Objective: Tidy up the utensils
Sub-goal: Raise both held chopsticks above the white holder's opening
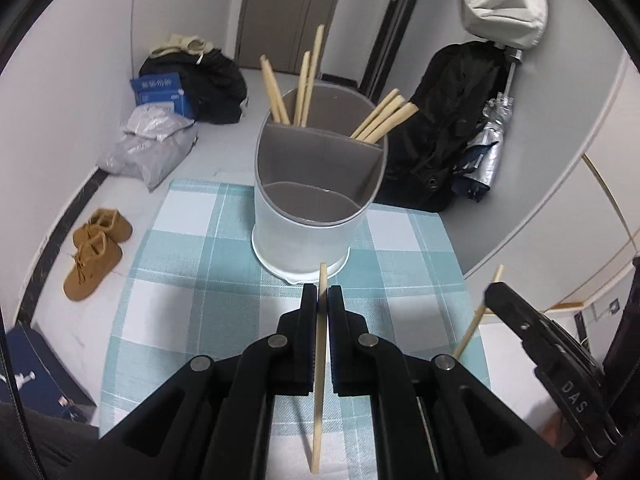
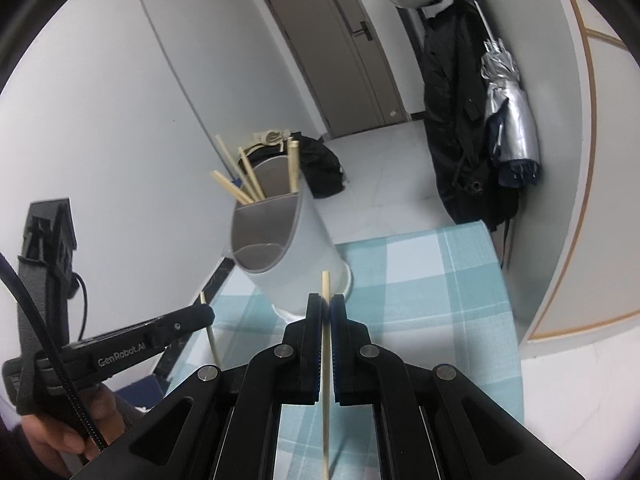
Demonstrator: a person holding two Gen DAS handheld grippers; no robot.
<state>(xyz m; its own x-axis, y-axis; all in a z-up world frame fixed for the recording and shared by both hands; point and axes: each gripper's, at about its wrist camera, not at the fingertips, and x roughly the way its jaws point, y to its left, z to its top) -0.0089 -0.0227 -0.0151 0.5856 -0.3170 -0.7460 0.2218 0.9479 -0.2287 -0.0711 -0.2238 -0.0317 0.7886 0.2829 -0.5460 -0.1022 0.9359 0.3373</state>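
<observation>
A grey-white utensil holder (image 1: 308, 224) with three compartments stands on the blue checked tablecloth (image 1: 180, 288). Its two back compartments hold several wooden chopsticks (image 1: 384, 118); the large front one looks empty. My left gripper (image 1: 322, 294) is shut on a single chopstick (image 1: 319, 380), just in front of the holder's base. My right gripper (image 2: 326, 303) is shut on another chopstick (image 2: 326, 360), with the holder (image 2: 288, 248) ahead and slightly left. Each gripper appears in the other's view, the right one (image 1: 494, 292) at the right, the left one (image 2: 200, 314) at the left, each with its chopstick.
On the floor behind the table lie brown boots (image 1: 94, 254), plastic bags (image 1: 148, 148), a blue box (image 1: 160, 92) and dark clothes (image 1: 216, 84). A black coat (image 2: 460, 120) and folded umbrella (image 2: 512, 120) hang at the right. A hand (image 2: 52, 440) holds the left gripper.
</observation>
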